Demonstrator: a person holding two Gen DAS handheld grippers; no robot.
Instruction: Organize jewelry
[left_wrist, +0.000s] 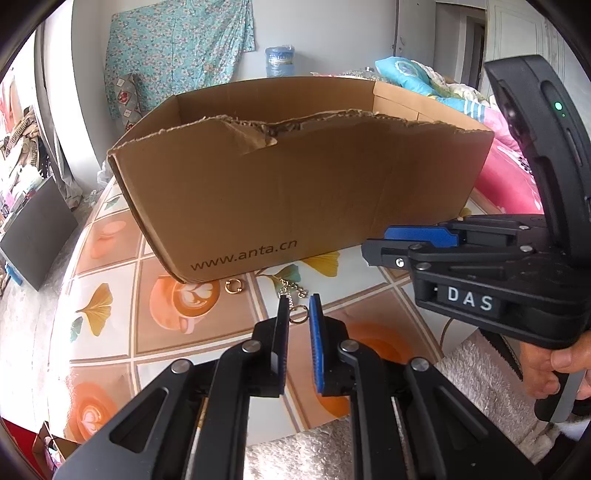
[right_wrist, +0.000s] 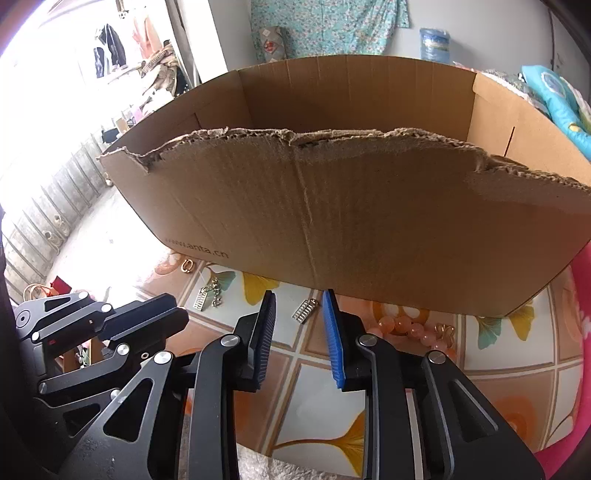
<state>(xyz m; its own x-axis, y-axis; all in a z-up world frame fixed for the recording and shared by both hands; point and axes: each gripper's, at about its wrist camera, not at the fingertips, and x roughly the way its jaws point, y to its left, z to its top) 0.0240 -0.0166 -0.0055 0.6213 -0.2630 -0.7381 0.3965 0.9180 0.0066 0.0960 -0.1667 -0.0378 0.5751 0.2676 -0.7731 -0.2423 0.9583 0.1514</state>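
Observation:
A brown cardboard box (left_wrist: 295, 177) with a torn front rim stands on the patterned table; it also fills the right wrist view (right_wrist: 351, 214). My left gripper (left_wrist: 299, 301) is open, its tips either side of a small gold ring (left_wrist: 298, 316) joined to a chain (left_wrist: 291, 290). A gold hoop earring (left_wrist: 233, 286) lies by the box's front corner. My right gripper (right_wrist: 299, 295) is open above the table, just before a small gold comb-shaped charm (right_wrist: 305, 311). A charm with chain (right_wrist: 207, 297), a gold hoop (right_wrist: 187, 265) and a pink bead bracelet (right_wrist: 413, 330) lie along the box front.
The table (left_wrist: 110, 277) has a tablecloth of coffee cups and ginkgo leaves. The right gripper's body (left_wrist: 498, 266) sits close at the right in the left wrist view. A white fluffy cloth (left_wrist: 480, 376) covers the near edge. Bedding (left_wrist: 509, 173) lies behind the box.

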